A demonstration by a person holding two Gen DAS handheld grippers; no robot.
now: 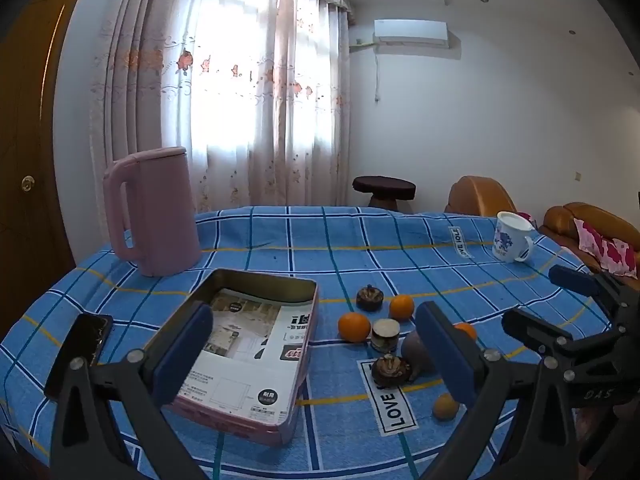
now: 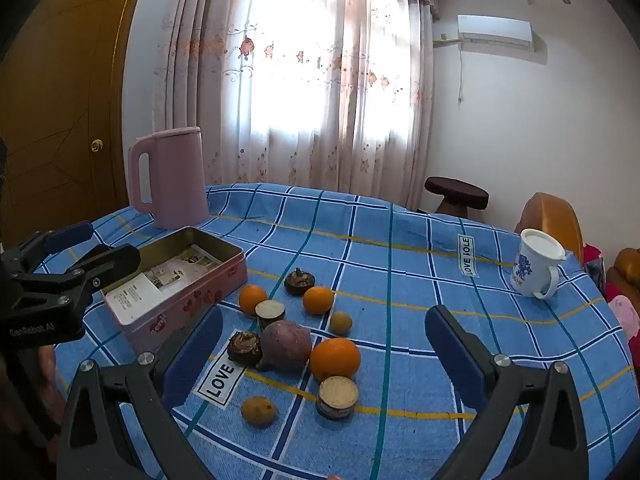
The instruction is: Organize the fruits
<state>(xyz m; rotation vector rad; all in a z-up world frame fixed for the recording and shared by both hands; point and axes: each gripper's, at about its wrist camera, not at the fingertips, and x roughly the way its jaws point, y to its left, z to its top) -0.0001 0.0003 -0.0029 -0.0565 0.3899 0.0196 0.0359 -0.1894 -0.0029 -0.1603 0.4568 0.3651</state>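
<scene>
1. Far left: a black phone point(image 1: 82, 350) lies on the blue checked tablecloth point(image 2: 400, 248); a pink kettle point(image 2: 170, 178) stands behind it.
2. Left gripper point(image 1: 316, 354): jaws spread wide, holding nothing, above the open pink tin point(image 2: 192, 300), which contains only printed paper.
3. Centre: the fruits sit loose on the cloth, just right of the tin: large orange point(image 2: 335, 358), purple fruit point(image 2: 286, 344), mangosteen point(image 2: 245, 348).
4. Right gripper point(image 2: 324, 356): jaws released, empty, framing the cluster.
5. Far right: a white mug point(image 2: 534, 266).
</scene>
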